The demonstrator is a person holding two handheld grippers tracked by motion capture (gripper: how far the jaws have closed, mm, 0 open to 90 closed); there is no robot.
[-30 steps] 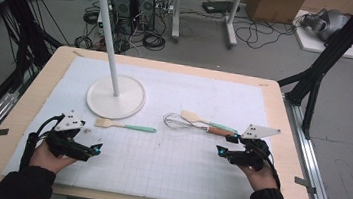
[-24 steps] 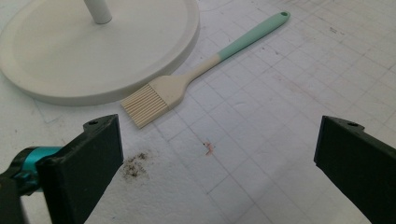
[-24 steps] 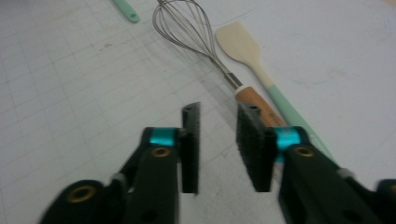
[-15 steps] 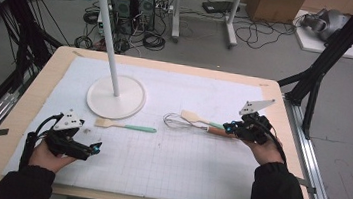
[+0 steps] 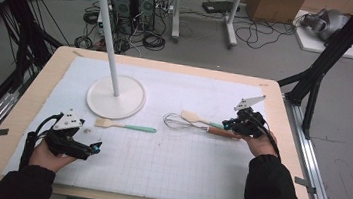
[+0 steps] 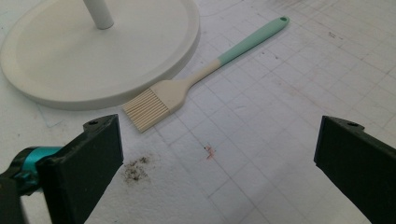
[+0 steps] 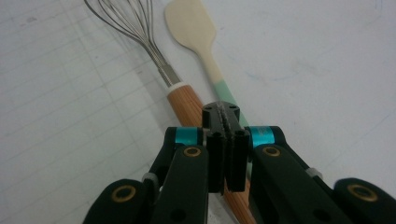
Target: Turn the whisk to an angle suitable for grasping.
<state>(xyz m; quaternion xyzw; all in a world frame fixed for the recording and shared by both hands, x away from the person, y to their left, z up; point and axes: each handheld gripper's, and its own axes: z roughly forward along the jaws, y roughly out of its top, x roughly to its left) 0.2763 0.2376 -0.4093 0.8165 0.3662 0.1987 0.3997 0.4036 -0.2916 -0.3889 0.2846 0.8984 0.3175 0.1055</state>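
Observation:
A whisk (image 5: pixel 186 124) with a wooden handle (image 7: pixel 184 102) lies right of centre on the white mat, beside a cream spatula (image 5: pixel 193 117) with a teal handle. My right gripper (image 5: pixel 227 123) hovers at their handle ends. Its jaws (image 7: pixel 226 112) are pressed together just above the two handles, with nothing seen between them. A pastry brush (image 5: pixel 126 126) with a teal handle lies near the white stand base (image 5: pixel 116 97). My left gripper (image 5: pixel 94 146) rests at the front left, open, with the brush bristles (image 6: pixel 149 107) ahead of its jaws.
A tall white pole (image 5: pixel 109 31) with hooks at the top rises from the round base (image 6: pixel 93 51). A dark smudge (image 6: pixel 135 168) marks the mat near the left jaw. The grid mat (image 5: pixel 171 169) covers a wooden table with metal rails along its sides.
My right gripper has moved forward, away from the person, to the handle ends of the whisk and spatula. The left gripper has stayed in place.

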